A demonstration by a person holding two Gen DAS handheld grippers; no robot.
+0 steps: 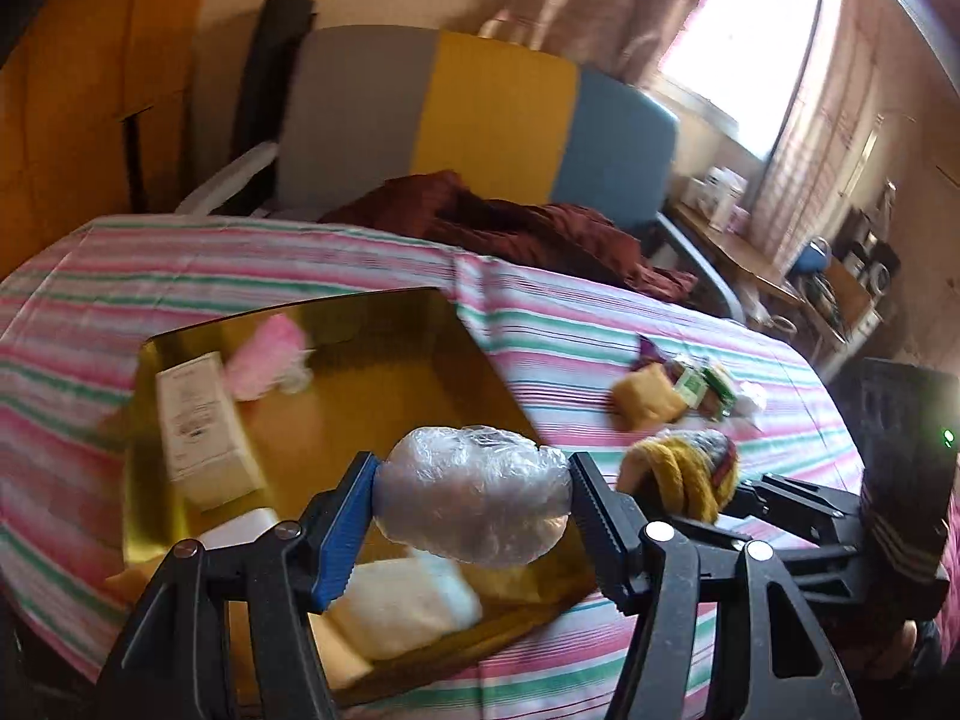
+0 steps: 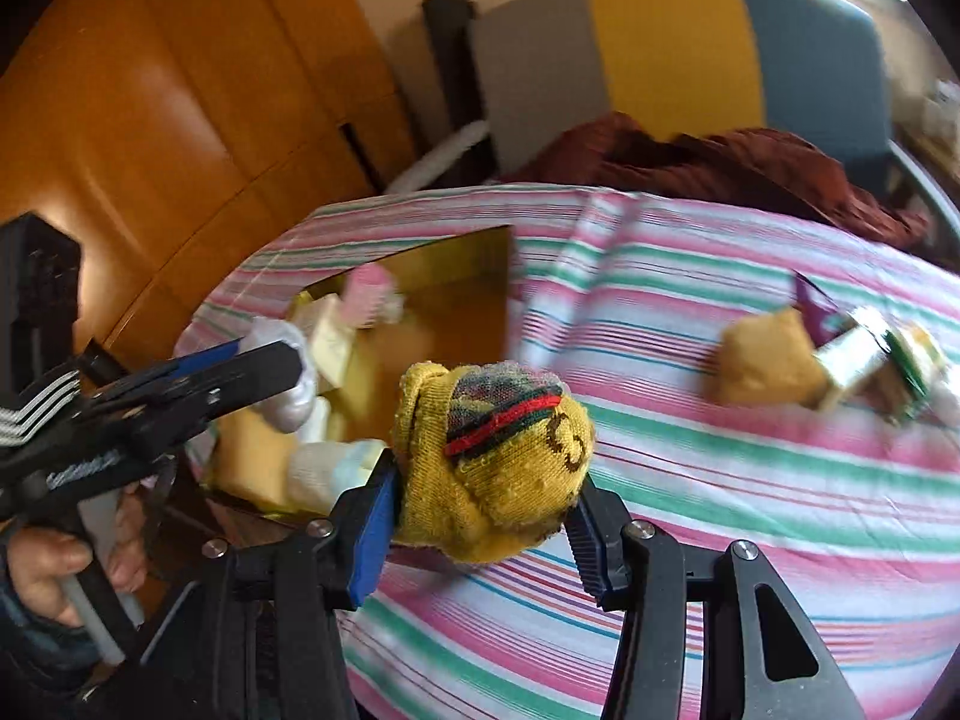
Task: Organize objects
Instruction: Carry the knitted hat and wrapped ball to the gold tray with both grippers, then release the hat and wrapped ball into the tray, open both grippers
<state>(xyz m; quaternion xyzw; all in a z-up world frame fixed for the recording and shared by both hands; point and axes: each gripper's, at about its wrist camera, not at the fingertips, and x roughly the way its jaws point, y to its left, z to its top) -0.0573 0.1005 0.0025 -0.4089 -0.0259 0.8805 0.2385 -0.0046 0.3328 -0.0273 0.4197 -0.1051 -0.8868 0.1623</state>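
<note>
Left gripper (image 1: 474, 501) pinching crinkly clear-plastic-wrapped bundle (image 1: 474, 498) above gold cardboard box (image 1: 384, 324); right gripper (image 2: 486, 480) pinching soft, light mustard knitted sock ball (image 2: 492, 462) mid-body; likely squashy, slippery wrap.

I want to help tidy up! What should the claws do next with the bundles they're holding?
Probably let the left claw lower its plastic-wrapped bundle into the gold box first. It already hangs over the box, where other items lie, while the right claw holds the yellow sock bundle beside the box, over the striped cloth.
</note>
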